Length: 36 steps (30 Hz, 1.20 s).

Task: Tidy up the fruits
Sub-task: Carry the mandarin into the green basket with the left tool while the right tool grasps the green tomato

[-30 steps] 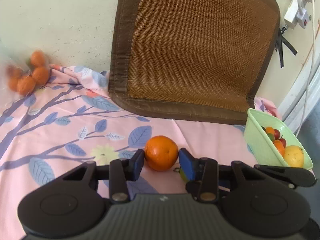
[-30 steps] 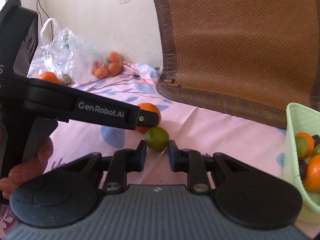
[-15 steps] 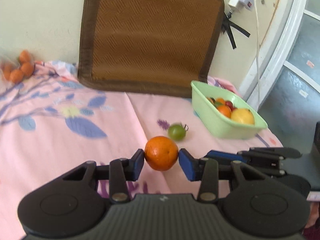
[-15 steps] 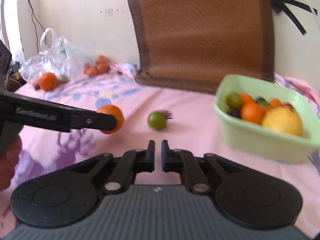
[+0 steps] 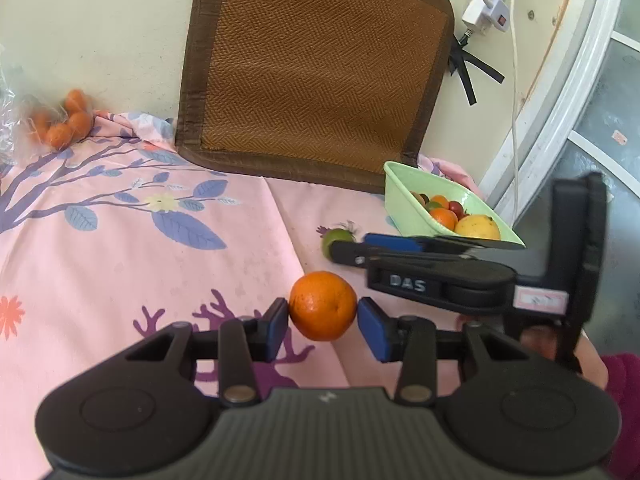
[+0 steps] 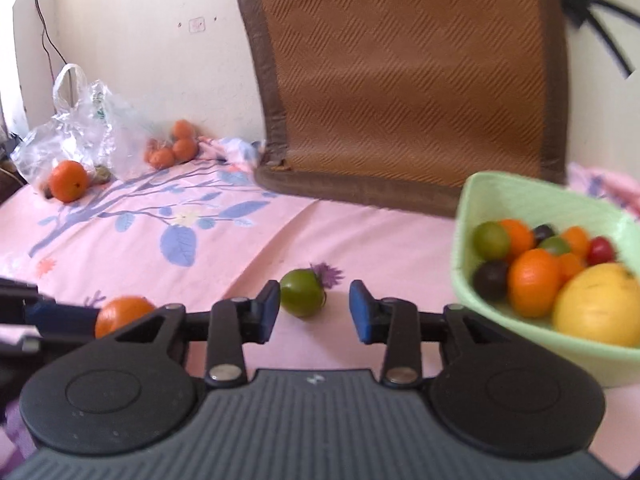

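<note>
Left gripper (image 5: 323, 318) pinches an orange (image 5: 323, 305), lifted near the green basket (image 5: 404, 196). Right gripper (image 6: 314, 305), jaws just opening, now spread, straddles the green fruit (image 6: 301, 292) on the pink cloth (image 6: 380, 248). Next: close on it, then carry both right to the basket.

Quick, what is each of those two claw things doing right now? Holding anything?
Left gripper: jaws closed on an orange, lifted off the cloth.
Right gripper: jaws have just been opening; green fruit lies between them, not gripped.
</note>
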Each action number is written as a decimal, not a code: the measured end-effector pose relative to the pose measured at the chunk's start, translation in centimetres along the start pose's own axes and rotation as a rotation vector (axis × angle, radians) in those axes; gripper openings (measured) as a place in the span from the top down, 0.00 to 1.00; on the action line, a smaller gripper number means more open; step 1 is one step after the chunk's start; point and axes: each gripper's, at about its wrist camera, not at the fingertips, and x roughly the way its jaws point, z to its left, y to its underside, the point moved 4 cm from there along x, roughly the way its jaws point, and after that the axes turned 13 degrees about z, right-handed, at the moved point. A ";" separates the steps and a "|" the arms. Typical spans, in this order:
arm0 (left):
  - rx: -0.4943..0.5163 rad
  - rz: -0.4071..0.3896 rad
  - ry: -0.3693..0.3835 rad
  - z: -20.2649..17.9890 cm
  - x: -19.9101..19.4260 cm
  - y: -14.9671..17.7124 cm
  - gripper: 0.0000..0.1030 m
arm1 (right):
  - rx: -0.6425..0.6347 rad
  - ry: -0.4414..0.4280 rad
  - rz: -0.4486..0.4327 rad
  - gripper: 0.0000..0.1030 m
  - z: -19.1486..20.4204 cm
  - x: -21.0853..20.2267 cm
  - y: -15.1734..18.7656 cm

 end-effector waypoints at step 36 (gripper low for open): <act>0.203 0.038 0.156 -10.8 9.3 -11.2 0.64 | 0.171 0.005 -0.137 0.53 -9.7 -11.6 7.4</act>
